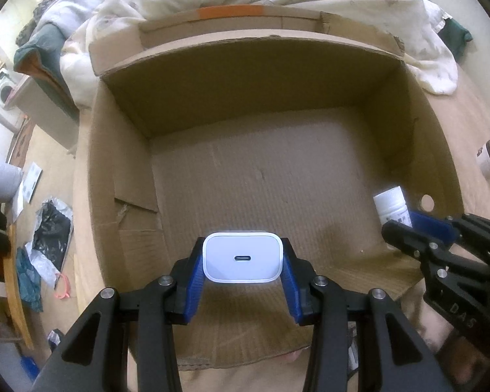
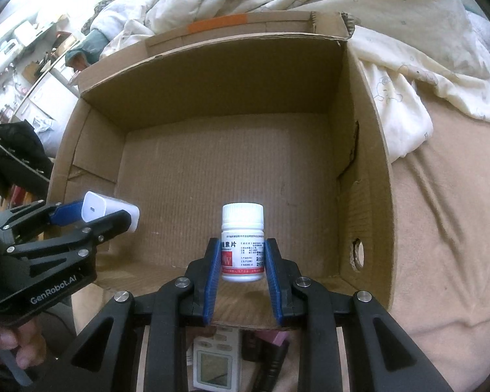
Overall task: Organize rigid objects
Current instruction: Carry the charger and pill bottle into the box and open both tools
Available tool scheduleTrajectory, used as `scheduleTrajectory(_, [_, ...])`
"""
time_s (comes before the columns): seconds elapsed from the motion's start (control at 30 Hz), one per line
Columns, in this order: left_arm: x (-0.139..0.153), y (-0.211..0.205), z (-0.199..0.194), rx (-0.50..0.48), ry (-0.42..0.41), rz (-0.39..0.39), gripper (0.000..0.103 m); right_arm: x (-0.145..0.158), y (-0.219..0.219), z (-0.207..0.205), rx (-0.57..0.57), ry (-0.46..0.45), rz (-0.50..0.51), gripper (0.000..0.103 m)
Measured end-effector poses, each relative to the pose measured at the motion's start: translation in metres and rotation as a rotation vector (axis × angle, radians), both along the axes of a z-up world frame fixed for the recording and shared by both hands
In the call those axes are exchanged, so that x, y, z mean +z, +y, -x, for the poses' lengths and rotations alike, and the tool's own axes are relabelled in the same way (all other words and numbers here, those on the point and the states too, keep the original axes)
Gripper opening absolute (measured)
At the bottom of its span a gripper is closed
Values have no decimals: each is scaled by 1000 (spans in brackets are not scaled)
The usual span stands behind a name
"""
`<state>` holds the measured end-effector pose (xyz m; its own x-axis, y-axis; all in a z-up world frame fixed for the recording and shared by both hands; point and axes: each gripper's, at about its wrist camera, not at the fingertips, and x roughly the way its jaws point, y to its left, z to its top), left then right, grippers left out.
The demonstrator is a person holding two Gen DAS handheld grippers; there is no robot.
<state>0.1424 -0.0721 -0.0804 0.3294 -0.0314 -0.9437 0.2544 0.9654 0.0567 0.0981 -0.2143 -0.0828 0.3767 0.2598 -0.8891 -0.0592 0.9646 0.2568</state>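
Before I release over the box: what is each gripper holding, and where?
Left gripper holds the white USB-C charger by its two sides; right gripper holds the white pill bottle by its lower body.

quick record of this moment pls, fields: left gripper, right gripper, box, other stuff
left gripper: shut on white charger, port end facing the camera, held over the box
right gripper: shut on white pill bottle, upright, cap on
box: open cardboard box; nothing visible lying on its floor; round hole in the right wall
other stuff: small brown-lidded jar outside the box to the right; rumpled blanket behind the box
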Motion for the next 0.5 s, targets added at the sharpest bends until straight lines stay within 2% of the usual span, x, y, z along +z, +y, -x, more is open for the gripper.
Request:
scheduleTrajectory(0.33, [-3, 1, -4, -3, 11, -6, 39, -3, 3, -3, 2, -2, 53, 28])
scheduleTrajectory(0.5, [-1, 4, -5, 20, 5, 0, 56, -3, 1, -3, -12, -1, 52, 29])
